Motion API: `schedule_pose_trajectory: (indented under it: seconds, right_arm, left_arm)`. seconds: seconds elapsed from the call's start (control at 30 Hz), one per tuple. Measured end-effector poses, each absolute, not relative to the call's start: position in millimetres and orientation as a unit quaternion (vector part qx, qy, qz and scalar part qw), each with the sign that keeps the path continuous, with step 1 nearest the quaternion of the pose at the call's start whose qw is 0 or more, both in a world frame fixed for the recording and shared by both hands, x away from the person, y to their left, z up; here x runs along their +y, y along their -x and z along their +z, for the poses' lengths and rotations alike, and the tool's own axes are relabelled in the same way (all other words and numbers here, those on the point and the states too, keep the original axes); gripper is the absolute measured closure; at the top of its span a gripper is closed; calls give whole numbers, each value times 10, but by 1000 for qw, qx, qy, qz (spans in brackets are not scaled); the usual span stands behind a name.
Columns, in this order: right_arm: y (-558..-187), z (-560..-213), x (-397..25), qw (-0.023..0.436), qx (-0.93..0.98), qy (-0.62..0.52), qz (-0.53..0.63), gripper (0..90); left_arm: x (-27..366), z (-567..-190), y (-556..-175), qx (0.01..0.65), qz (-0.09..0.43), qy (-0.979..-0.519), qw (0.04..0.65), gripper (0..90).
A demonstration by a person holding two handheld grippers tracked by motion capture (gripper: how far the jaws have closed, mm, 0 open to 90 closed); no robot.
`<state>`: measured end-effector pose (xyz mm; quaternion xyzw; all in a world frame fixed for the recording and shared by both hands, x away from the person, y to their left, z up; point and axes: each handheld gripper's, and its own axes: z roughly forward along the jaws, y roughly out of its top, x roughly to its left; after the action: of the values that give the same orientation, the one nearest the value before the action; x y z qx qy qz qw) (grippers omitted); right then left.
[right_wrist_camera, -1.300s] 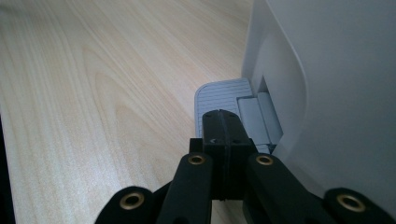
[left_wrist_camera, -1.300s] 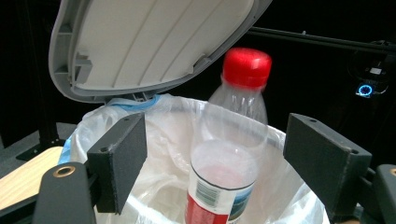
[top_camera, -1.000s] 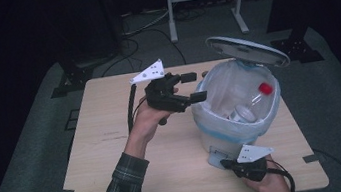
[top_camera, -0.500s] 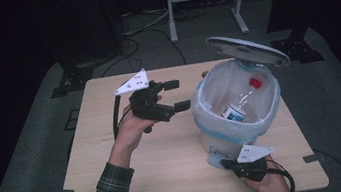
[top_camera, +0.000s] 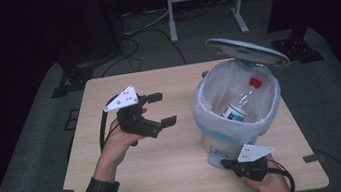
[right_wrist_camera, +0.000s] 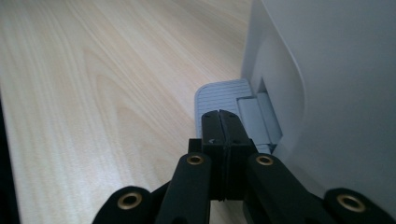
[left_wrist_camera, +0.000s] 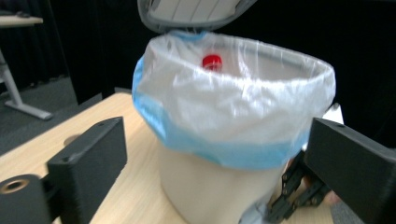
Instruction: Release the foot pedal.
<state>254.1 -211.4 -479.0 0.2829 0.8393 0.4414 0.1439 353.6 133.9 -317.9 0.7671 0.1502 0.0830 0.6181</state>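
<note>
The counter point(top_camera: 179, 175) is a pale wooden top with bare grain over most of its left and near parts. On its right half, nearer the right edge than the middle, stands a pedal bin point(top_camera: 225, 141) with a light grey body, lined with a thin clear bag point(top_camera: 205, 108) whose rim folds over the bin's mouth and shows a blue band point(left_wrist_camera: 224, 151) where it hangs down the outside. The bin's lid point(top_camera: 245, 52) stands raised at the far side, tilted up and back over the opening.

Inside the bag lies a clear plastic bottle point(top_camera: 238, 106), leaning with its red cap point(top_camera: 255, 82) toward the far right and a blue-and-white label near its lower end; in the left gripper view the cap point(left_wrist_camera: 211, 61) shows through the bag just under the lid.

The left gripper point(top_camera: 161, 110) is held above the middle of the counter, left of the bin and clear of it, pointed toward the bin. Its jaws stand wide apart with nothing between them, and the left gripper view looks between them at the bin's side.

The right gripper point(top_camera: 224, 161) sits low near the counter's near edge, at the foot of the bin. Its jaws are pressed together with no gap, nothing pinched between them, and their tips point(right_wrist_camera: 219, 116) rest on the ribbed grey pedal point(right_wrist_camera: 219, 95) that juts from the bin's base.
</note>
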Motion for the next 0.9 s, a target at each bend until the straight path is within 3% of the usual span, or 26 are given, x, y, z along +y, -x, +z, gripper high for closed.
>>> schedule_pose_trajectory:
  seconds: [0.9]
  right_arm:
    - [-2324, -4602, -2275, 127, 828, -283, 466, 763]
  left_arm:
    - [1846, -3971, -3061, 224, 118, -799, 545, 6]
